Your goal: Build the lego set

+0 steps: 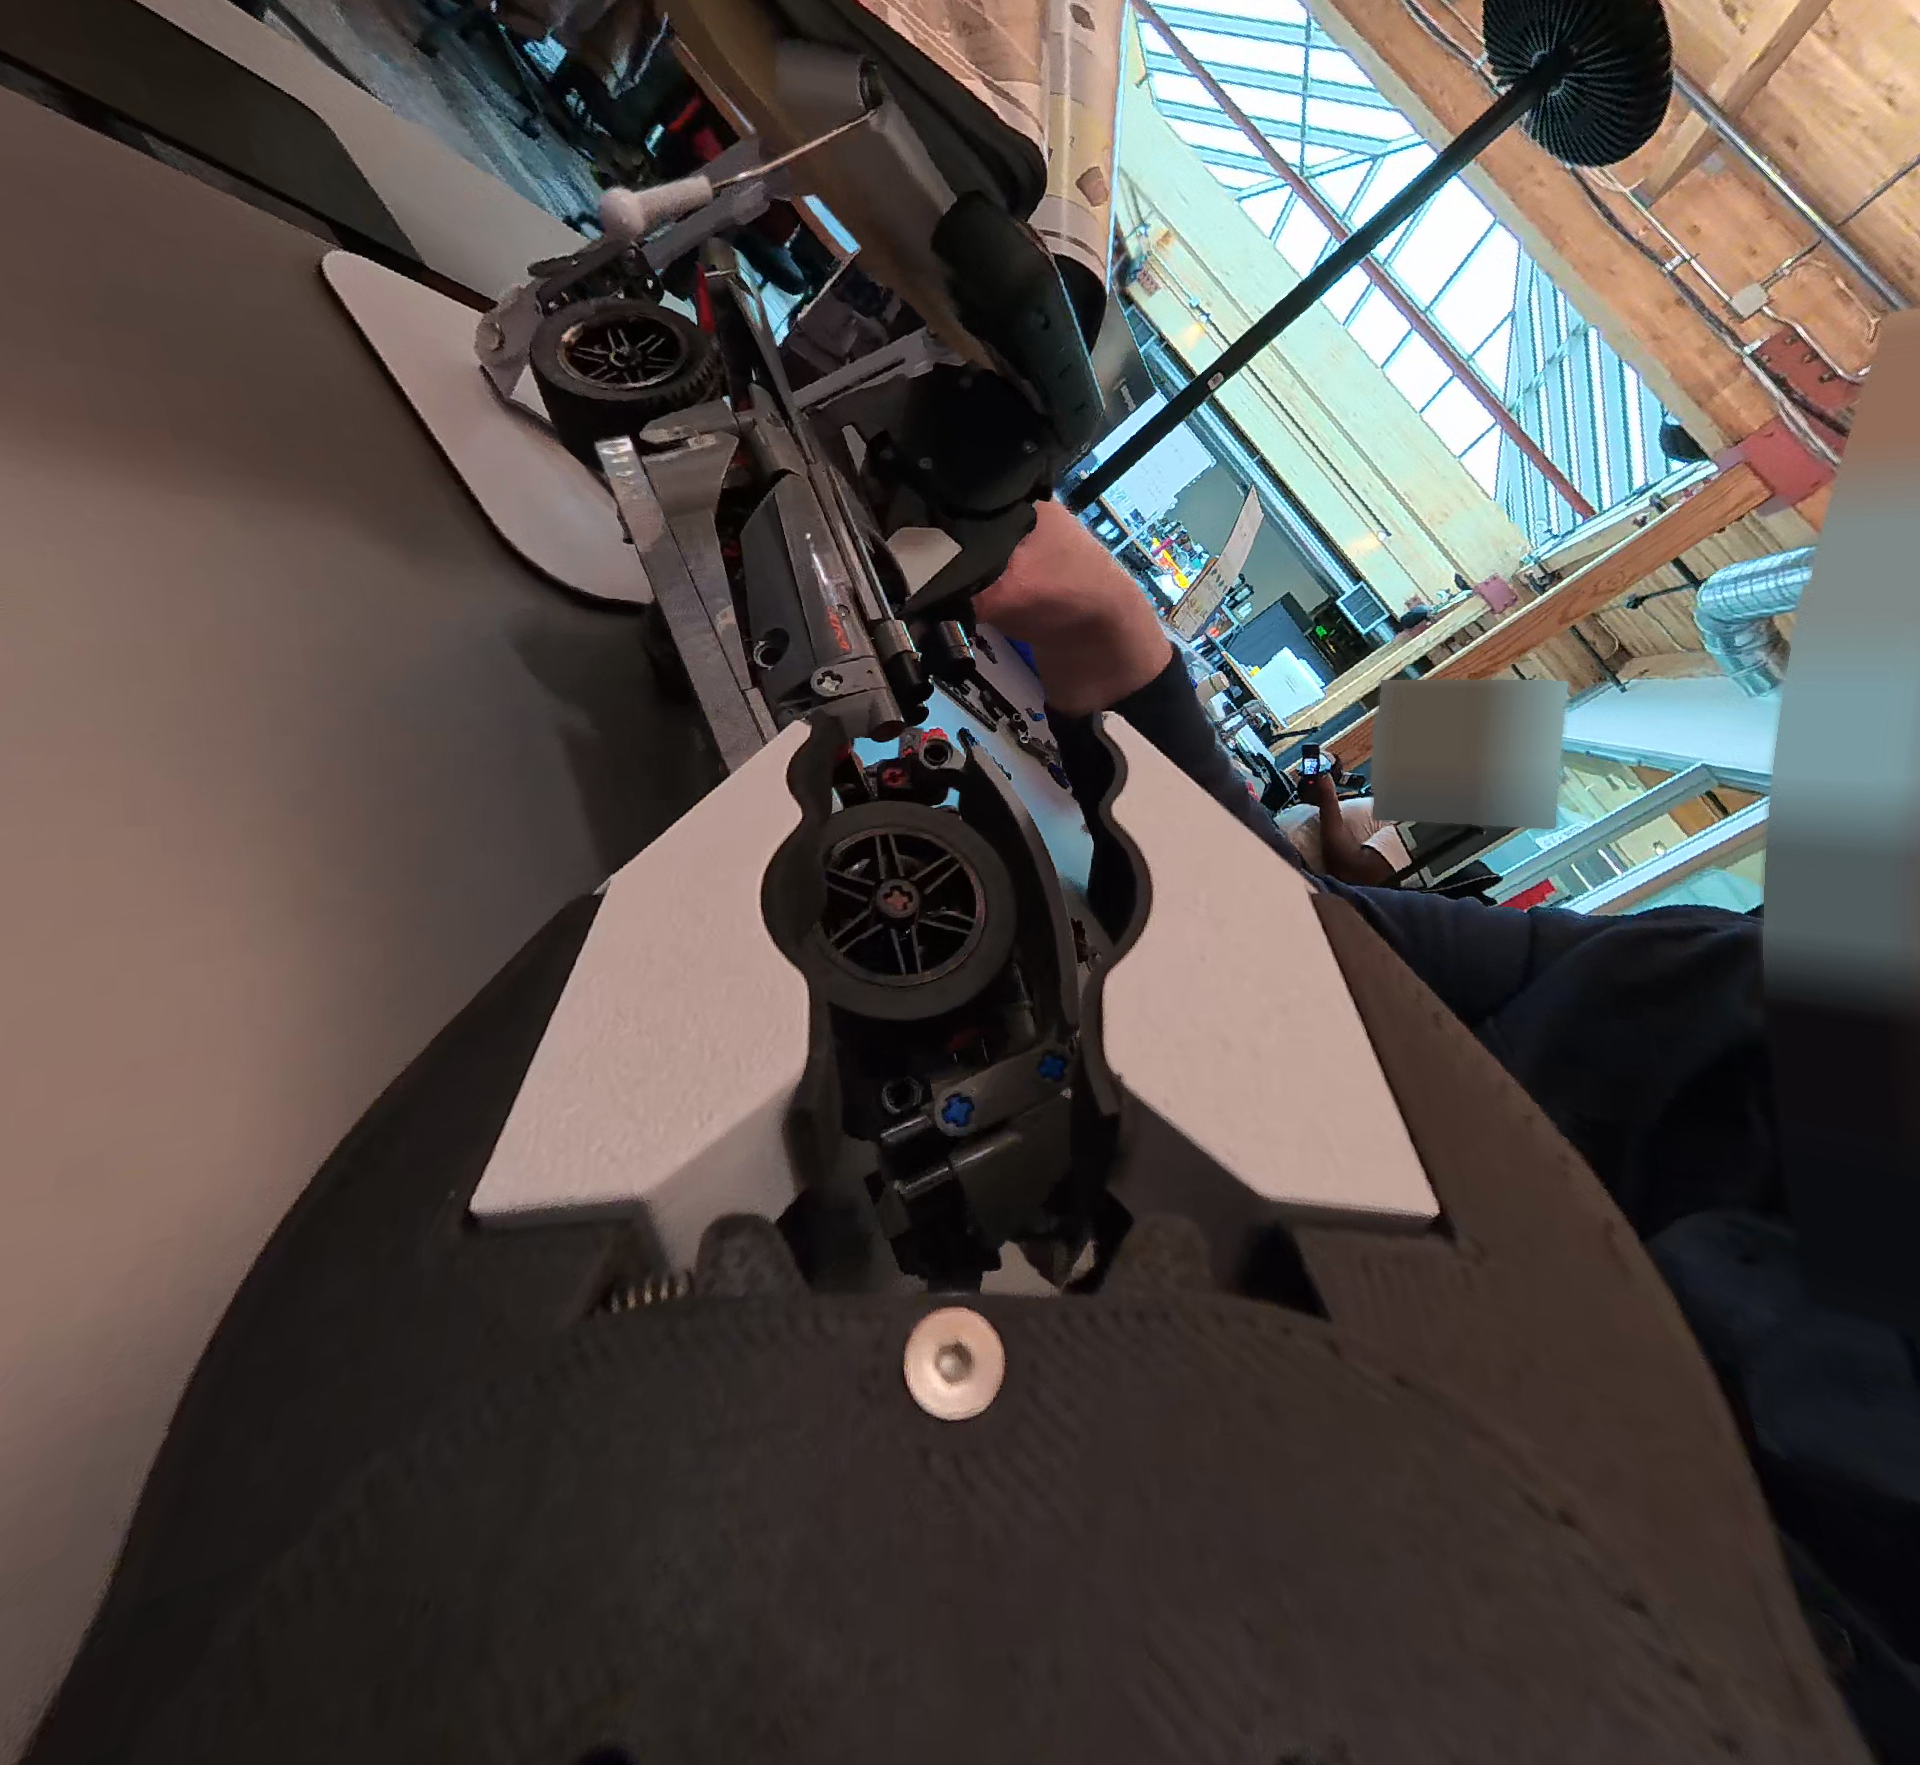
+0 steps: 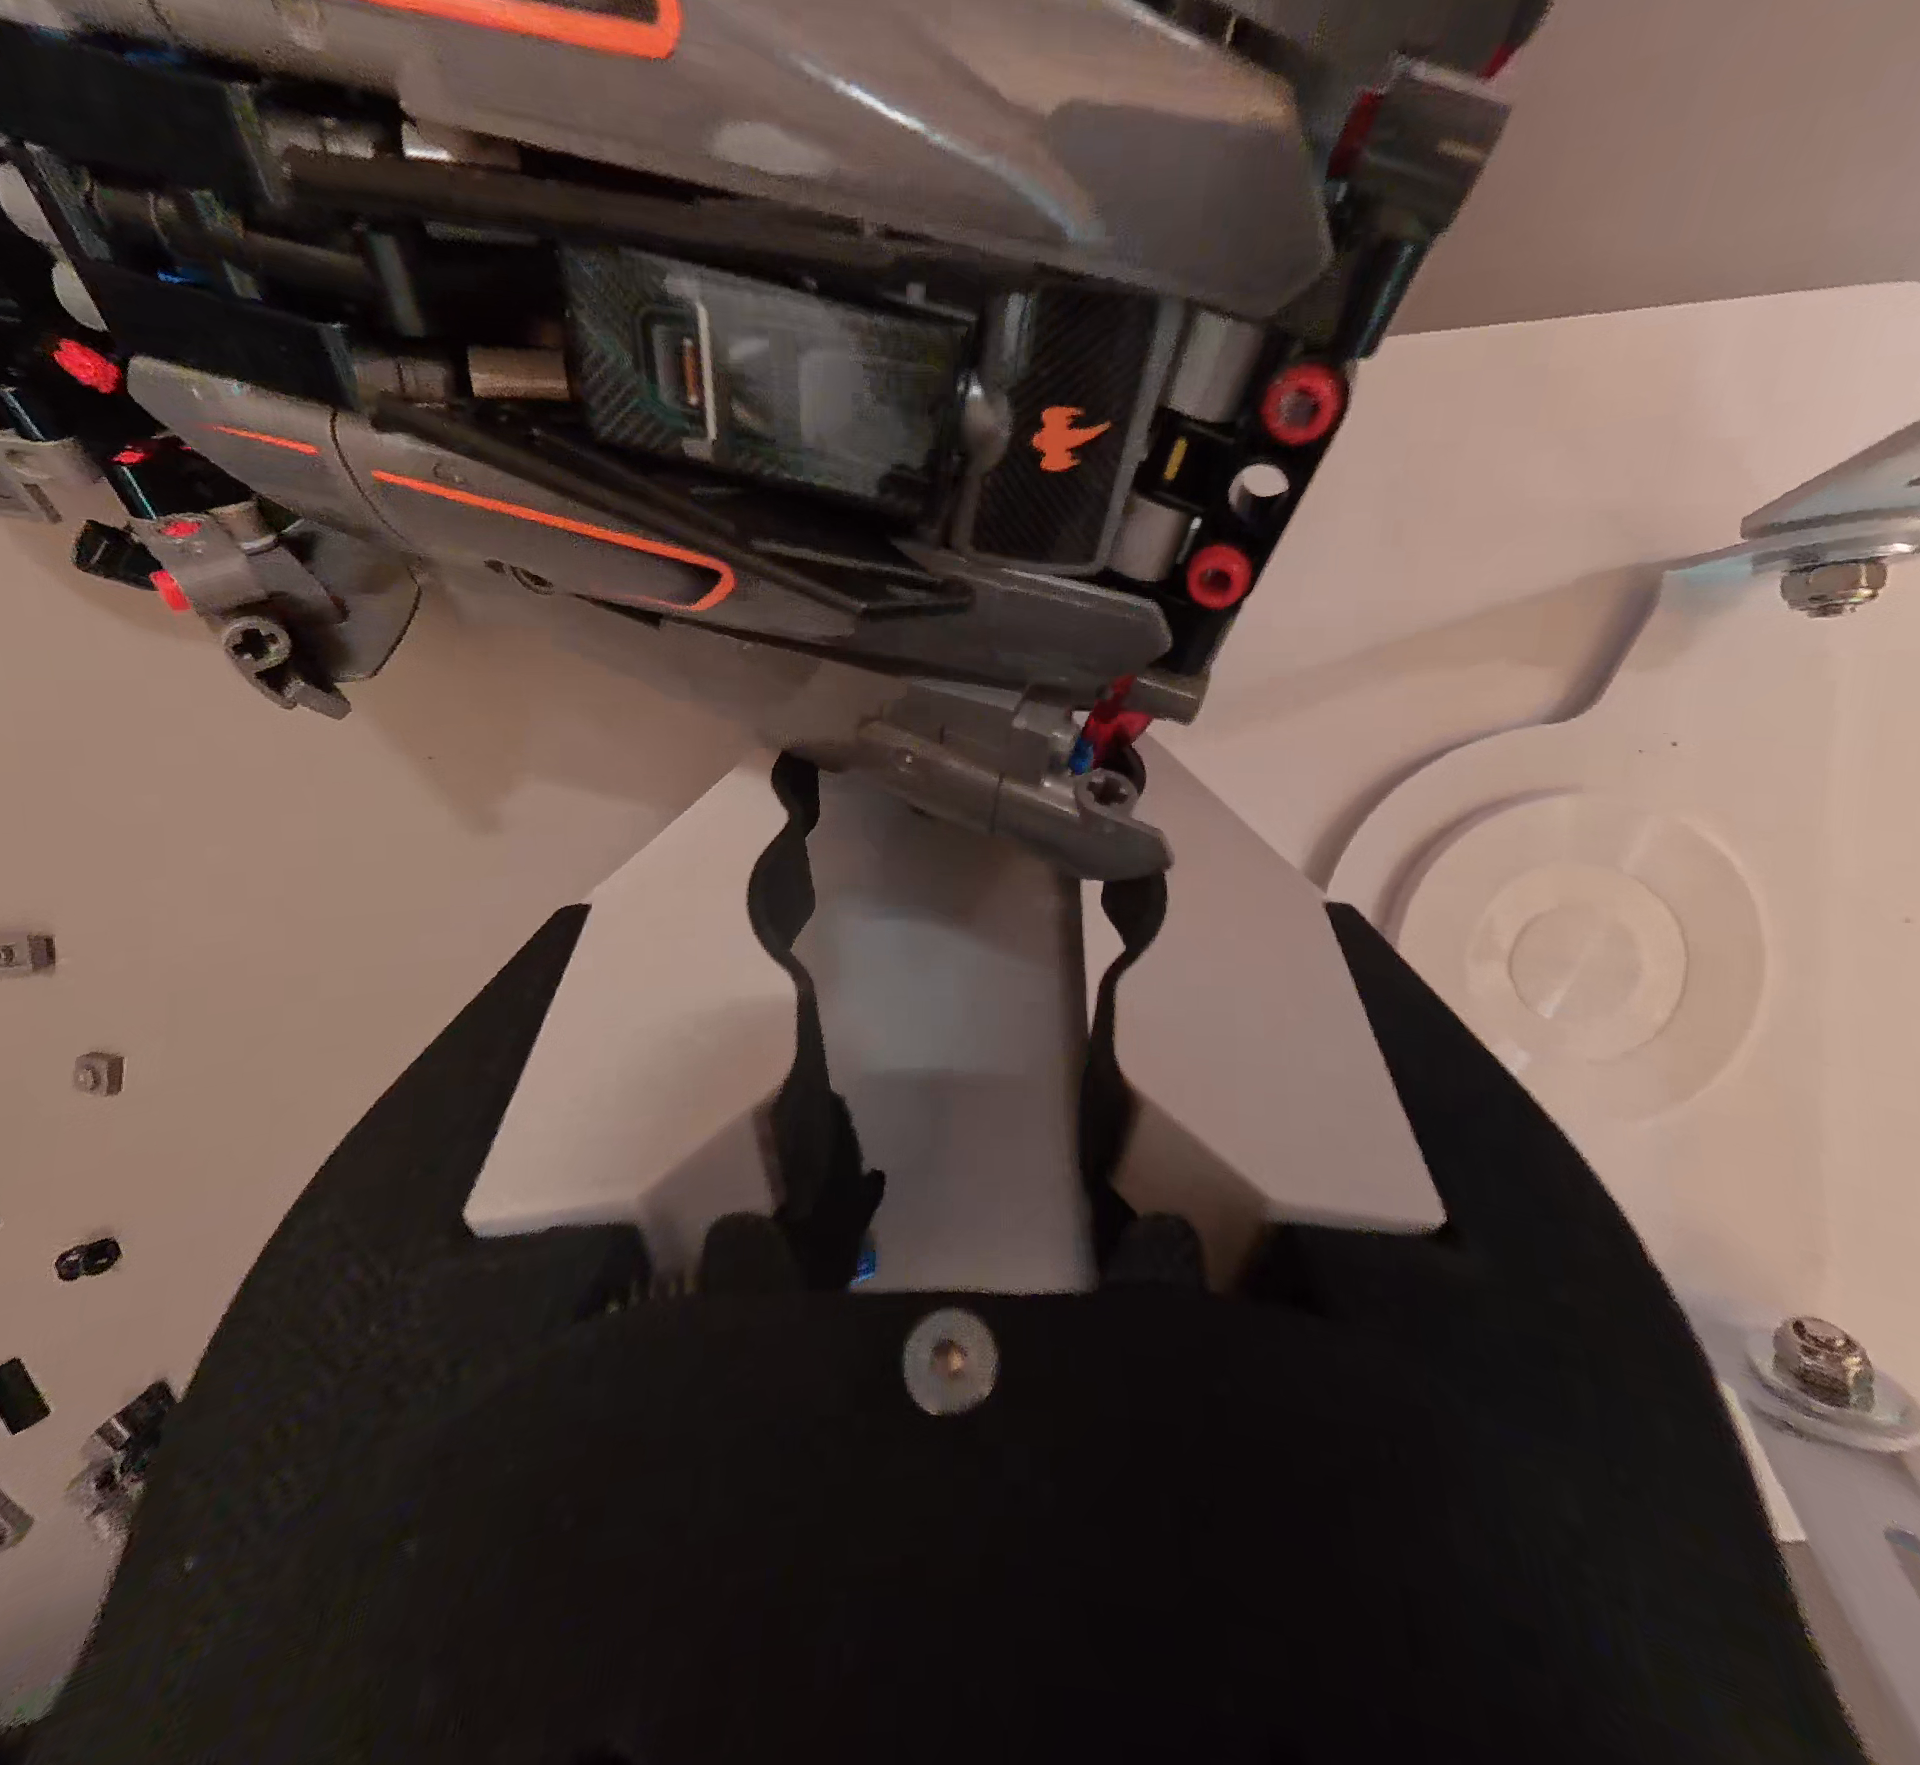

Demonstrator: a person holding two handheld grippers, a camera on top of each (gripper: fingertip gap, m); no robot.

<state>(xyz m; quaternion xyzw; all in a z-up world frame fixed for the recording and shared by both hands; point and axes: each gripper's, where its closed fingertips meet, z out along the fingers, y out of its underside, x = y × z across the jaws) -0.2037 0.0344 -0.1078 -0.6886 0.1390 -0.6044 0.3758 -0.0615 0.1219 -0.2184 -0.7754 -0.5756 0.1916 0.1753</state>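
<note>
Between the two white fingers of the left gripper (image 1: pixel 951 759) sits one end of the lego car (image 1: pixel 800 572). A black wheel (image 1: pixel 899 900) with thin spokes fills the gap, and the fingers look closed against the car there, so the left gripper is holding it. This grip is probably there to keep the car from sliding or rolling while the other side gets worked on.

The car is long and grey with orange lines. It is tipped on its side in the left wrist view, with its far wheel (image 1: pixel 623 354) close to the white table (image 1: pixel 436 385). I cannot tell if that wheel touches the table.

The right gripper (image 2: pixel 951 780) points at the car's side. Its fingers stand a middle way apart, and nothing is squeezed between the tips. Deep down by its left finger (image 2: pixel 665 1019) sits a small black piece (image 2: pixel 831 1185) with a bit of blue. I cannot tell if it is gripped or only resting there.

A small grey part (image 2: pixel 1029 801) with a cross hole sticks out from the car, just in front of the right gripper's tips. My guess is that the right gripper is lined up there because that is the spot to work on next.

Loose little pieces (image 2: pixel 94 1071) lie on the table off to the side, waiting to be used.
</note>
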